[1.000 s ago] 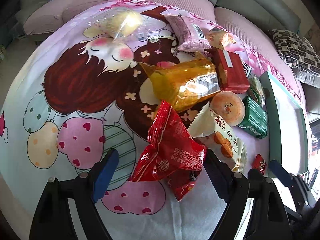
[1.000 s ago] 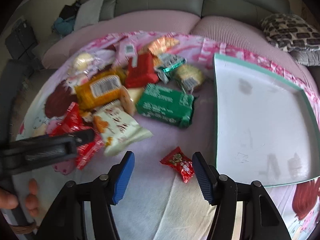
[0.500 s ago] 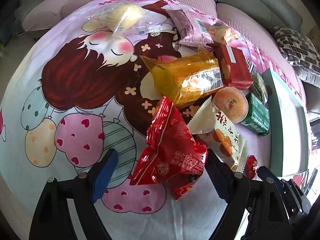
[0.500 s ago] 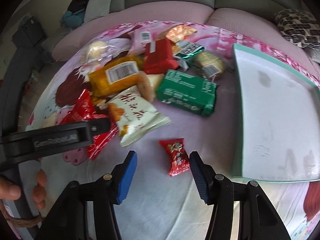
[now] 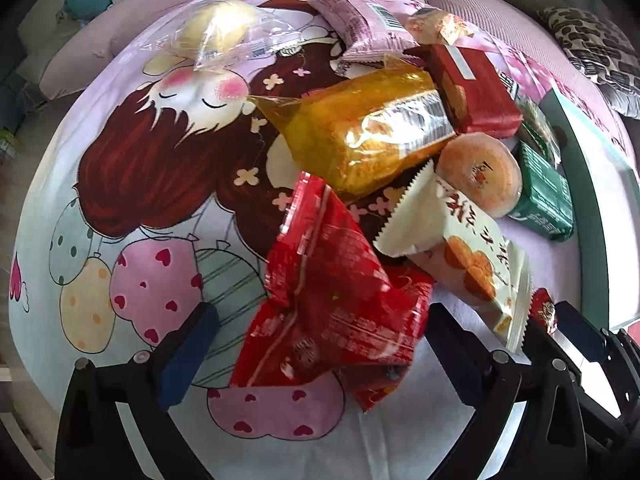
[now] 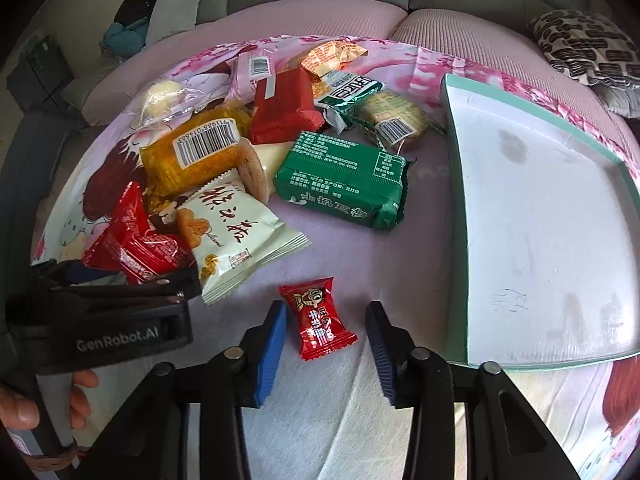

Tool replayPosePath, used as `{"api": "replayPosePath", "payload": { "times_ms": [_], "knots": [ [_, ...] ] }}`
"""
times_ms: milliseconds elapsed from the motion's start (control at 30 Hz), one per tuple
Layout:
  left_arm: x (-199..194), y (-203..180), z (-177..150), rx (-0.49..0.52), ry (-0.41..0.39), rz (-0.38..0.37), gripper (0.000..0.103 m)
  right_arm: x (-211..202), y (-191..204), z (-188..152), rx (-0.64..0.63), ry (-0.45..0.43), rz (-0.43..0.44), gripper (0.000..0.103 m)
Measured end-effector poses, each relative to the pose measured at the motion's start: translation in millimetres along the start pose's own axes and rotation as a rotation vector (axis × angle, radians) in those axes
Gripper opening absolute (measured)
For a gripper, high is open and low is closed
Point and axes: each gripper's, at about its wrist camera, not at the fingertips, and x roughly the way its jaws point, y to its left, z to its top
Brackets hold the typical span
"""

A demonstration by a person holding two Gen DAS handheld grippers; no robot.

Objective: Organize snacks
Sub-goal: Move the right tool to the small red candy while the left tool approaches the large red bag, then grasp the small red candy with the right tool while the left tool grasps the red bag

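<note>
Right gripper (image 6: 326, 346) closer astride glossy candy (image 6: 316, 324)

My right gripper (image 6: 326, 354) gapes around the small red candy (image 6: 317, 323), low centre; the white tray (image 6: 456, 216) fills the right.

On the printed cloth lie one small red candy (image 6: 318, 324), two large red crinkled packets (image 5: 332, 292), one cream biscuit bag (image 6: 236, 236), one yellow-orange cake pack (image 6: 196, 156), one round bare-looking pastry (image 5: 480, 176) and one dark red box-shaped pack (image 6: 286, 106). There are three green-wrapped snacks: a large green block (image 6: 344, 180), a green-and-white wrapper (image 6: 348, 94) and a round cake in a green-edged wrapper (image 6: 394, 120). Also one pink packet (image 5: 360, 24), one orange packet (image 6: 332, 56), one clear-wrapped pale bun (image 5: 216, 30) and one teal-rimmed tray (image 6: 456, 184).
</note>
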Motion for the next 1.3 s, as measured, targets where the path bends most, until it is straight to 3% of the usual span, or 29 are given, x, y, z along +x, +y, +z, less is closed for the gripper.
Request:
{"api": "replayPosePath", "payload": {
  "times_ms": [333,533,600,767,833,1067,1300],
  "knots": [
    [-6,17,8,-0.075,-0.039,0.020,0.100,-1,-5,-1,0.011,0.000,-0.007,0.037],
    [-10,17,18,-0.068,-0.054,-0.006,0.084,3,-2,1,0.001,0.005,-0.017,0.037],
    [-12,12,19,-0.055,-0.057,-0.016,0.074,3,-2,1,-0.001,0.005,-0.018,0.037],
    [-19,-20,23,-0.032,-0.065,-0.031,0.056,4,-1,1,-0.005,0.002,-0.017,0.034],
    [-19,-20,24,-0.040,-0.071,-0.040,0.055,2,-1,1,-0.006,-0.006,-0.019,0.023],
    [-37,-17,19,-0.059,-0.107,-0.037,0.054,-9,-7,2,0.018,-0.045,0.003,0.021],
    [-62,-10,20,-0.084,-0.174,-0.040,0.054,-36,-9,5,0.038,-0.143,0.030,0.021]
  ]
}}
